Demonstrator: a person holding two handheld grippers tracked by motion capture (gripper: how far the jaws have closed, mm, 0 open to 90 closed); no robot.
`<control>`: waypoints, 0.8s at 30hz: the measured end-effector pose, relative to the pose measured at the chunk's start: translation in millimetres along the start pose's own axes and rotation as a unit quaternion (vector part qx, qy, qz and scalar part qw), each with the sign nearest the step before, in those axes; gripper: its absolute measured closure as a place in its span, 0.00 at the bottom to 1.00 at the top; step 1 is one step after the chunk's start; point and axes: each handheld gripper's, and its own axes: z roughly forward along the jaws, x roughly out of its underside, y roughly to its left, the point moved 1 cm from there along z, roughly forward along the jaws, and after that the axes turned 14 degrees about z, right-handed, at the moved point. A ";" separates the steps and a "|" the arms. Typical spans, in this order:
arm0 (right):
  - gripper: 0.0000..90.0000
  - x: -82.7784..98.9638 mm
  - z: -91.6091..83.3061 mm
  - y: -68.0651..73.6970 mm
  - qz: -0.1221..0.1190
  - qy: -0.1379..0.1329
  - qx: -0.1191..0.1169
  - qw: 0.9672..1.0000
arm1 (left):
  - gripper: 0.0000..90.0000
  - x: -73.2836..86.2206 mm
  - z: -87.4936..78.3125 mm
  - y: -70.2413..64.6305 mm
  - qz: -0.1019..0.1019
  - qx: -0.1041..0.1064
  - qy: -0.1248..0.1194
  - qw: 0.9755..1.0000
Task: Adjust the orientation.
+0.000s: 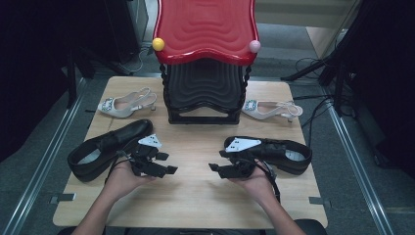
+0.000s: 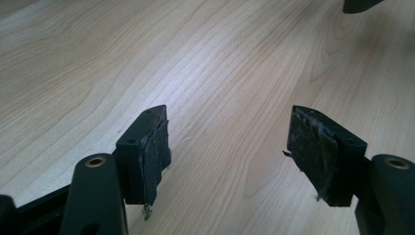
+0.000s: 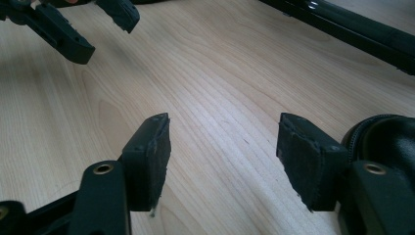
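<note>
While both hands hovered low over the wooden desk (image 1: 195, 205), nothing had yet been picked up, so by my reckoning the work was barely begun. Biggest in sight was the red and black shoe rack (image 1: 205, 58) at the far edge, its tiers bare as far as I could see. Two black loafers lay on the desk: the left black shoe (image 1: 105, 147) just outside the left gripper (image 1: 166, 164), the right black shoe (image 1: 276, 152) touching or nearly touching the right gripper (image 1: 218, 167). Two pale slingback heels (image 1: 125, 104) flanked the rack. Both grippers stood wide apart, holding nothing, with bare wood between their pads.
</note>
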 end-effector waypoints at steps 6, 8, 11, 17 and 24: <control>0.43 -3.4 3.5 -0.3 -0.002 0.009 0.000 1.000 | 0.36 3.2 -4.8 0.3 -0.001 -0.010 -0.005 1.000; 0.43 -5.0 5.4 -0.5 -0.004 0.012 0.000 1.000 | 0.36 4.7 -6.3 -0.1 -0.002 -0.014 -0.003 1.000; 0.43 -6.1 6.7 -0.2 -0.004 0.013 0.000 1.000 | 0.36 7.1 -8.6 0.4 -0.012 -0.022 0.000 1.000; 0.43 -9.0 10.5 0.6 -0.007 0.019 -0.005 1.000 | 0.39 12.1 -18.5 1.8 -0.019 -0.032 0.000 0.999; 0.44 -12.5 14.3 1.1 -0.007 0.019 -0.015 1.000 | 0.41 17.8 -33.1 3.5 -0.030 -0.052 0.001 0.998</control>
